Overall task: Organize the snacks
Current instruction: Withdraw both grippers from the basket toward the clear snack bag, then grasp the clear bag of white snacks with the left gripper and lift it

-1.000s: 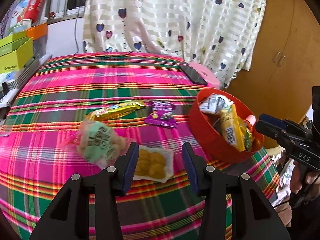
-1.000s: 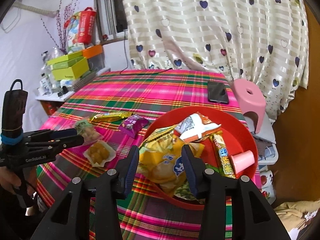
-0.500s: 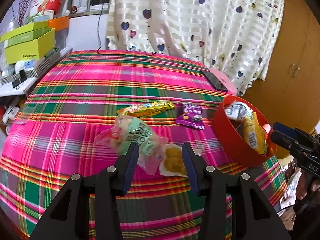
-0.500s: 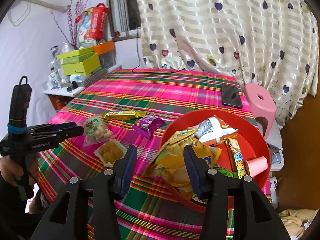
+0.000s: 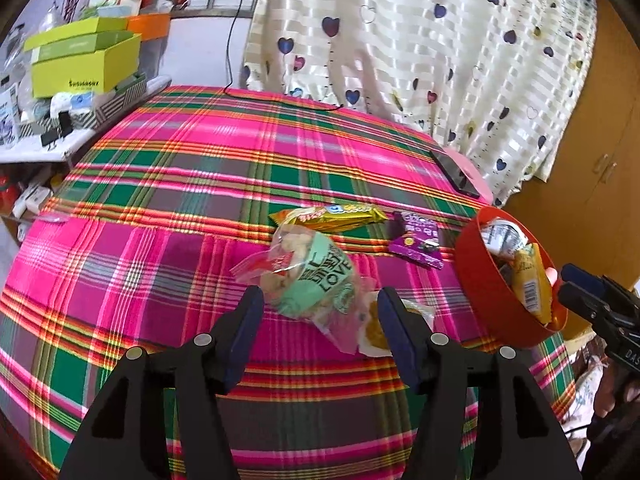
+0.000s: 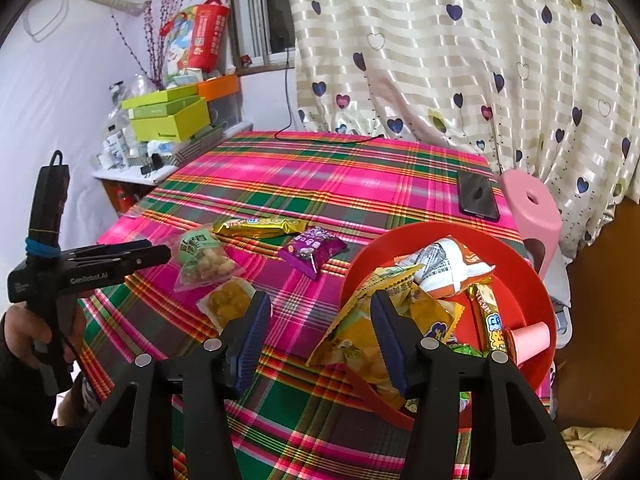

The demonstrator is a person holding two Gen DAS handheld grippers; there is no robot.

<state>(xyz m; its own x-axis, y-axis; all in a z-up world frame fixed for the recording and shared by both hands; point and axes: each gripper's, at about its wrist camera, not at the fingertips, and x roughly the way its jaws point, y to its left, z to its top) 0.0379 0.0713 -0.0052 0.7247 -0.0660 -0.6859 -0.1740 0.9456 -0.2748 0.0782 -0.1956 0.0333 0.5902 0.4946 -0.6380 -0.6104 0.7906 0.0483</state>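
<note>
In the left wrist view, the left tool (image 5: 320, 306) stood spread and empty just short of the green snack bag (image 5: 314, 280) on the counter (image 5: 180, 168); a clean pick would centre the bag between the fingers before closing. In the right wrist view, the right tool (image 6: 320, 312) gaped empty beside the red bowl (image 6: 532, 280), whose yellow packet (image 6: 360, 332) overhung the rim.
</note>
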